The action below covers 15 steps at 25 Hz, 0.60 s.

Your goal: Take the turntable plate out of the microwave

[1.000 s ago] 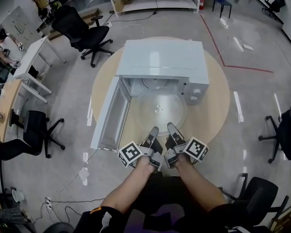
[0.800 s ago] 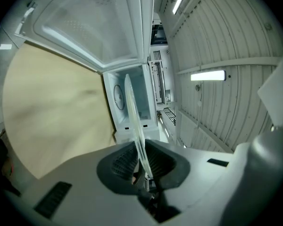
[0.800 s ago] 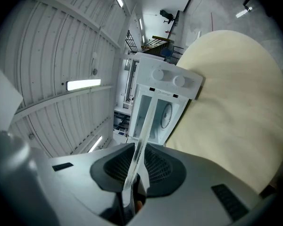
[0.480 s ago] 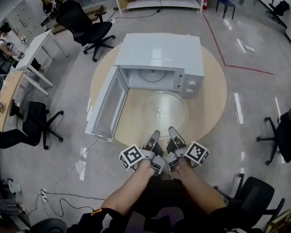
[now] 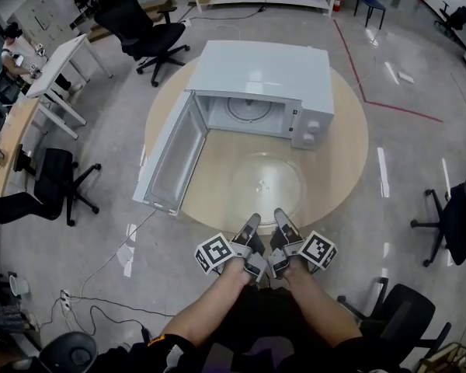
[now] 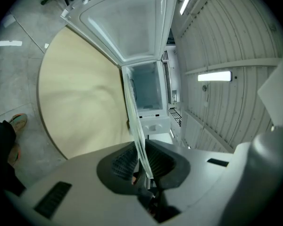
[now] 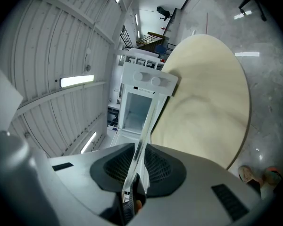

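The clear glass turntable plate [image 5: 268, 182] hangs level over the round wooden table [image 5: 343, 148], in front of the white microwave [image 5: 264, 72] and outside its cavity. Both grippers hold the plate's near rim side by side. My left gripper [image 5: 249, 226] is shut on the rim, which shows as a thin glass edge [image 6: 135, 121] between its ribbed pads. The right gripper [image 5: 283, 222] pinches the same rim [image 7: 146, 126] a little further right. The microwave door [image 5: 168, 158] is swung wide open to the left, and the roller ring [image 5: 248, 109] lies in the bare cavity.
Black office chairs [image 5: 144, 29] stand behind the table, at the left [image 5: 50, 189] and at the right [image 5: 458, 224]. White desks [image 5: 58, 72] with a seated person are at far left. Cables [image 5: 101, 309] run over the grey floor.
The plate has come out of the microwave and toward me, sinking nearer the tabletop. Both grippers have drawn back together, still clamped on its rim.
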{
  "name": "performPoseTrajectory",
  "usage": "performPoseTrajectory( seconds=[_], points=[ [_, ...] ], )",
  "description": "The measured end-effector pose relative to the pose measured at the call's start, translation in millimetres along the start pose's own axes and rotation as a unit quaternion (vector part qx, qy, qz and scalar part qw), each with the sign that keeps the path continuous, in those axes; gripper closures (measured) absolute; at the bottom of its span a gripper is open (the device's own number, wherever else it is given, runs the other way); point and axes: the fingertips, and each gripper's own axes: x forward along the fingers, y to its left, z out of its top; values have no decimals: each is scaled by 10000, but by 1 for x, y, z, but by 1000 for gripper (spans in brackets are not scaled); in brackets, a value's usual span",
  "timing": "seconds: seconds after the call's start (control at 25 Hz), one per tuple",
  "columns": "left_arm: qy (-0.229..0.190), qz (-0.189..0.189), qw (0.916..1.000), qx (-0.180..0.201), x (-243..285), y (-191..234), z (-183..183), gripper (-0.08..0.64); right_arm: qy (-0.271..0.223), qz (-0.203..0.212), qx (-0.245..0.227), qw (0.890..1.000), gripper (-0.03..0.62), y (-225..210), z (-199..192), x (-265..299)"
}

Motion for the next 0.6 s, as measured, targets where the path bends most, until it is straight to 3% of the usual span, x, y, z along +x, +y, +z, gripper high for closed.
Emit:
performPoseTrajectory(
  seconds=[0.6],
  points=[
    [67, 415, 9990, -166, 12, 60, -7, 472, 117, -399, 241, 9988, 520, -62, -12, 6]
  ],
)
